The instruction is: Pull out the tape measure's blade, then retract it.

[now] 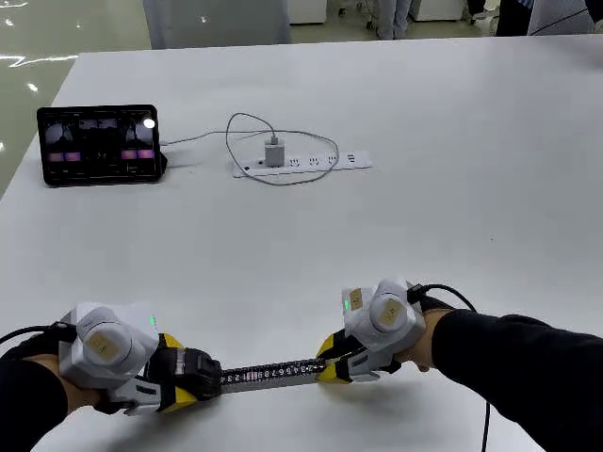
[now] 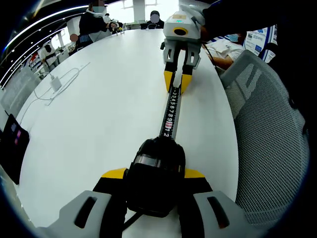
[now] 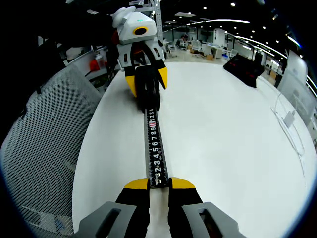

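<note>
Tabletop (image 1: pixel 377 94): tape measure (image 1: pixel 273 374) between hand-held grippers (image 1: pixel 203 379) (image 1: pixel 330 369)

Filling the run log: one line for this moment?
left gripper shut on tape measure | right gripper shut on blade | blade partly out

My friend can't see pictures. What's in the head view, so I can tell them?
Two hand-held grippers stretch a tape measure's blade between them on a white table: the left gripper clamps the black case, the right gripper pinches the blade's end. Farther back sit a tablet and a power strip.
</note>
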Demonstrator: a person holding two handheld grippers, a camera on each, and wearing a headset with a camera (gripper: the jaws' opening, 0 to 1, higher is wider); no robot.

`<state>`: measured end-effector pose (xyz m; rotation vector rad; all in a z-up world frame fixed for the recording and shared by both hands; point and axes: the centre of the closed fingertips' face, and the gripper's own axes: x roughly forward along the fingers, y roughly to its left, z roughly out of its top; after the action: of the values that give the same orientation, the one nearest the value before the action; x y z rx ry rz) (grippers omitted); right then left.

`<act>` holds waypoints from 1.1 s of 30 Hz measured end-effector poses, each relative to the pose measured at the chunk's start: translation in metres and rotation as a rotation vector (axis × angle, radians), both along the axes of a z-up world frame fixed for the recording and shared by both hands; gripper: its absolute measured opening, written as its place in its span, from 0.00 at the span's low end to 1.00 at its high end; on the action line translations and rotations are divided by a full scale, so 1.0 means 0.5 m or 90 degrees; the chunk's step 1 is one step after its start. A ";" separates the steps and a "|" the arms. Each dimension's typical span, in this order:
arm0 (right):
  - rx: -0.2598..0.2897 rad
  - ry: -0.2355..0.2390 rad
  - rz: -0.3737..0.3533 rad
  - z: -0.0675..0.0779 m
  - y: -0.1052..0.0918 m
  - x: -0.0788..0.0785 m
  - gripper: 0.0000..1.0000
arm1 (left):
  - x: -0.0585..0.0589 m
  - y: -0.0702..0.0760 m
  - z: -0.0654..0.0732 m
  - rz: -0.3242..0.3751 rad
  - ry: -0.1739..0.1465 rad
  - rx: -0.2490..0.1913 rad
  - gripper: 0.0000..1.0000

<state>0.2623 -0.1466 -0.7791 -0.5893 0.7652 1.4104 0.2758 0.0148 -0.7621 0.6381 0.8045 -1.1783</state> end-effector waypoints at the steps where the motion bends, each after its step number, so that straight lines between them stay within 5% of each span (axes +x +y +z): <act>1: 0.000 0.000 -0.001 0.000 -0.002 0.000 0.09 | 0.000 0.000 0.000 0.000 0.000 0.000 0.34; 33: -0.012 0.001 -0.006 -0.001 -0.038 0.000 0.09 | -0.001 -0.001 0.001 -0.004 -0.002 -0.001 0.34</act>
<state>0.2624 -0.1657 -0.7796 -0.5986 0.7823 1.3963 0.2751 0.0144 -0.7616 0.6416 0.8002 -1.1834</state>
